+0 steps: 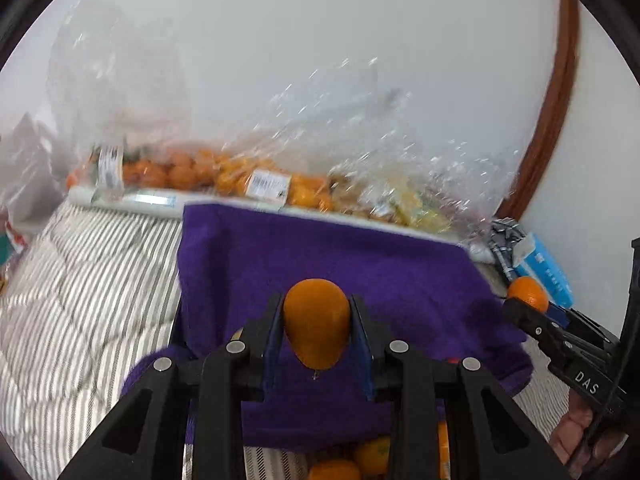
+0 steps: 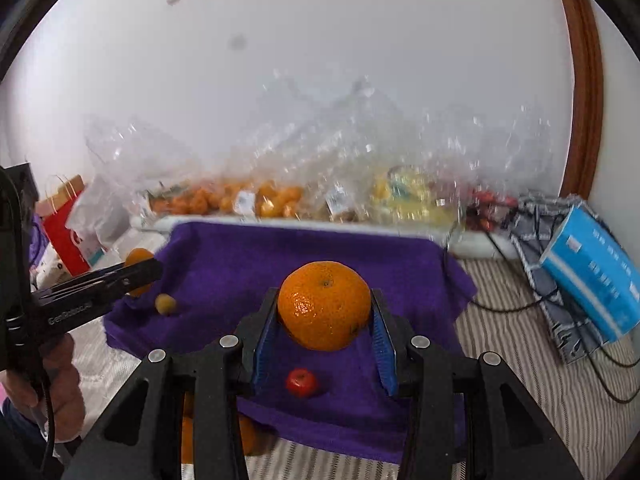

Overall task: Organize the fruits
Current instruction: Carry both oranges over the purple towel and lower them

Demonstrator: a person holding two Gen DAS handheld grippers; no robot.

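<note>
While both fruits hung above the purple cloth (image 1: 400,280), the left hand-held gripper (image 1: 317,330) was clamped on a smooth oval orange fruit (image 1: 317,322) at centre frame, and the right hand-held gripper (image 2: 325,320) was clamped on a round mandarin (image 2: 324,305). Below it, a red fruit (image 2: 301,382) lay on the cloth.

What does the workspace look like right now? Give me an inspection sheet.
Surface: purple towel spread over striped bedding.
Job's things: elongated orange fruit and round mandarin, each held; small red fruit and small yellowish fruit on the towel; bagged fruit along the wall.
Clutter: blue tissue pack, red paper bag.
Grippers: left tool and right tool both closed on fruit.
Cables: black cable across the bedding.
Surroundings: white wall, brown door frame.
</note>
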